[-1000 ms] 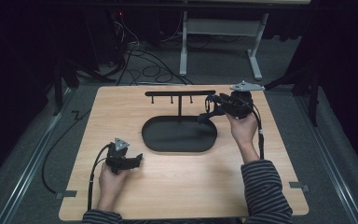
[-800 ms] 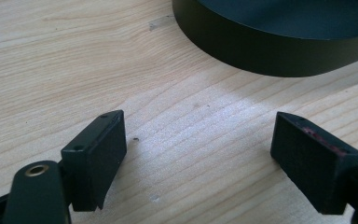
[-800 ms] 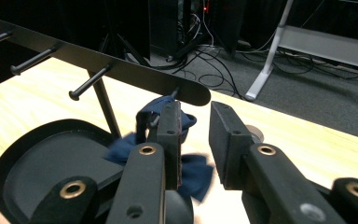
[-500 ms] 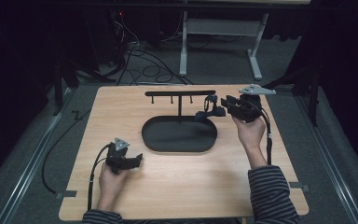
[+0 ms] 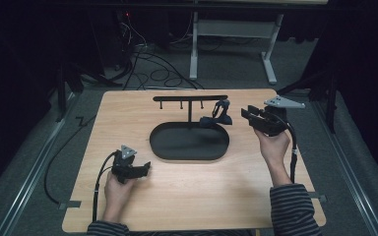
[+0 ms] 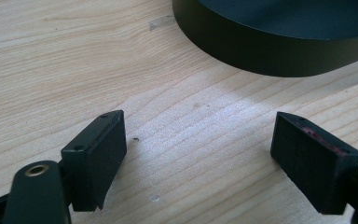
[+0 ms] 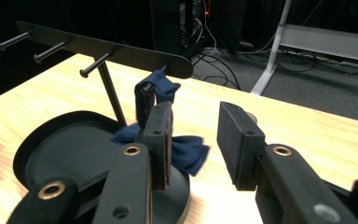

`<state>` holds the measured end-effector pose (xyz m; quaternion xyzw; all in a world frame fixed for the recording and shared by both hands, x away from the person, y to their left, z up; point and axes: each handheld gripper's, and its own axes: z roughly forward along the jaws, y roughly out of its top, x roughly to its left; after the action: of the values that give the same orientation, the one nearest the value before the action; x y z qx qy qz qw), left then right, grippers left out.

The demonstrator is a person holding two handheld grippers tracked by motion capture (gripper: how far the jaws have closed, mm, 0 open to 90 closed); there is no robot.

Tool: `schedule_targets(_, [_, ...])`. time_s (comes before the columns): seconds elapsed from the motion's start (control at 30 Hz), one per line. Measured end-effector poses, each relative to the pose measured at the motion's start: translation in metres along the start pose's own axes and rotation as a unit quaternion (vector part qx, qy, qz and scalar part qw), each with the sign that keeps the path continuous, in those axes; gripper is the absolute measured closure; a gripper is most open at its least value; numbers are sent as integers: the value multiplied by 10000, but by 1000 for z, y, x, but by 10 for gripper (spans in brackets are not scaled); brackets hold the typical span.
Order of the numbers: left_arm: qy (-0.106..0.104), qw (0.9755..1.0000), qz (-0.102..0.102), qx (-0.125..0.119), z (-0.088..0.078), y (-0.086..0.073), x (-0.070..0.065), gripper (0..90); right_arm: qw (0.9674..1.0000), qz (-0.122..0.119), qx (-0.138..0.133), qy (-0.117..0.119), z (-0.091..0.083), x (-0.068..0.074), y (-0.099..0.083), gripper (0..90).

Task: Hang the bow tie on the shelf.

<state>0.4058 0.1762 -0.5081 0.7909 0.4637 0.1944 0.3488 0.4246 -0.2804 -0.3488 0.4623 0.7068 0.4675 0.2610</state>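
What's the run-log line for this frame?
left gripper: open, low over table | right gripper: open, beside rack | blue bow tie: hooked on rack, draping onto tray

The table [image 5: 187, 196] is light wood with thin brown lines. The tray [image 5: 189, 142] and the rack [image 5: 189, 98] are black. The cloth [image 7: 186, 151] is dark blue. Both sleeves [image 5: 293, 209] have grey and black stripes. The floor [image 5: 354, 162] is grey.
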Motion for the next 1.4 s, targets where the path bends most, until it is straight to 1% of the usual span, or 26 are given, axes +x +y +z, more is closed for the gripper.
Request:
schedule_targets(0.2, [0, 10000, 0, 1, 0, 0, 0, 187, 10000, 64, 26, 0, -8, -5, -6, 654])
schedule_targets(0.3, [0, 10000, -1, 1, 0, 0, 0, 187, 10000, 69, -21, 8, -14, -7, -9, 650])
schedule_targets(0.5, [1, 10000, 0, 1, 0, 0, 0, 187, 9999, 111, -20, -9, -21, -10, -17, 643])
schedule_targets(0.8, [1, 10000, 2, 2, 0, 0, 0, 187, 9998, 158, -73, 4, -31, -11, -24, 637])
schedule_targets(0.87, [0, 10000, 1, 1, 0, 0, 0, 187, 9998, 201, -82, 21, -33, -11, -26, 637])
schedule_targets(0.9, [0, 10000, 0, 1, 0, 0, 0, 187, 9998, 176, -103, 30, -34, -11, -27, 636])
schedule_targets(1.4, [0, 10000, -1, 0, 0, 0, 0, 187, 9995, 276, -124, 55, -47, -13, -41, 633])
